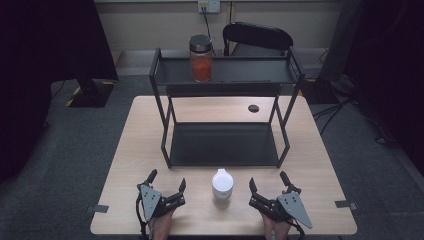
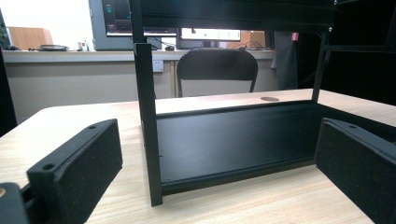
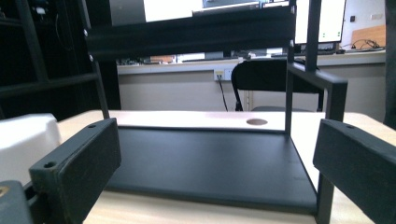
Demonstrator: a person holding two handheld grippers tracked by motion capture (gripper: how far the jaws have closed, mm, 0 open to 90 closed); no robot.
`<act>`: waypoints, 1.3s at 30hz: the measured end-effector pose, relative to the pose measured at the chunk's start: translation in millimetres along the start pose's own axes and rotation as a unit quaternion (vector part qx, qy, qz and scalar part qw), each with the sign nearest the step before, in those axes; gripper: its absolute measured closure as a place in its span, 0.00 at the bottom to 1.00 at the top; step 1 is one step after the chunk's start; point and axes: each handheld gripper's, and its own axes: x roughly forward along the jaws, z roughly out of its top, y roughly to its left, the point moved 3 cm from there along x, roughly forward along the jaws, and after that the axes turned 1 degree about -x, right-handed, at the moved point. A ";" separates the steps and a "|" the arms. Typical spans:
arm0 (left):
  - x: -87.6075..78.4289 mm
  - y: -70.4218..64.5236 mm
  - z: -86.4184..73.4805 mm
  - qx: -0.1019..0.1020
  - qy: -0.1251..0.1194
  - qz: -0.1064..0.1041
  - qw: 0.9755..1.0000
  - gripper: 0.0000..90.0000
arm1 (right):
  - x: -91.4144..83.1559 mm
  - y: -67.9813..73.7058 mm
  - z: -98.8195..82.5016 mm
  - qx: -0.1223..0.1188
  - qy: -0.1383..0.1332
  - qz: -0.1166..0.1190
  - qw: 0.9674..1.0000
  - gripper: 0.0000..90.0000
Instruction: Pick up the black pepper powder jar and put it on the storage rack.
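So the biggest thing here is the light wood tabletop, and most of its middle and far half is taken up by a black two-tier metal rack. The rack's lower tray sits flat on the tabletop, and its upper shelf stands over the far edge. On that upper shelf, left of centre, there's a clear jar with a dark lid, upright, filled most of the way with something orange-red. Behind the tabletop's far edge there's a black chair. A small round dark hole sits in the tabletop near the far right, just under the upper shelf.

Down by the near edge, pretty much dead centre, stands a small white bottle with a rounded white cap, just in front of the rack's lower tray but not touching it. It's right between the two grippers. The left gripper rests near the near edge just left of the bottle, fingers spread wide with nothing between them. The right gripper is just right of the bottle, fingers also wide apart and empty; in the right gripper view the bottle sits outside its left finger.
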 end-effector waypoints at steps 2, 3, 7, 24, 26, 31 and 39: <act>0.0 0.0 0.0 0.000 0.000 0.000 1.000 0.00 | -1.1 4.7 4.7 0.002 0.000 0.001 1.000 0.00; 0.0 0.0 0.0 0.000 0.000 0.000 1.000 0.00 | -1.5 7.2 6.6 0.001 0.001 0.003 1.000 0.00; 0.0 0.0 0.0 0.000 0.000 0.000 1.000 0.00 | -3.2 17.6 9.6 -0.003 -0.004 0.024 1.000 0.00; 0.0 0.0 0.1 0.000 0.000 0.000 1.000 0.01 | 1.7 62.5 19.6 -0.016 0.003 0.096 0.995 0.03; 0.0 0.0 0.0 0.000 0.000 0.000 1.000 0.01 | 3.9 69.0 15.3 -0.019 0.011 0.094 0.995 0.03; 0.0 0.1 0.0 0.000 0.000 0.000 1.000 0.01 | 5.9 75.4 10.3 -0.017 0.023 0.090 0.996 0.05; 0.0 0.0 0.0 0.000 0.000 0.000 1.000 0.01 | 10.4 83.7 -1.0 -0.008 0.056 0.082 0.995 0.13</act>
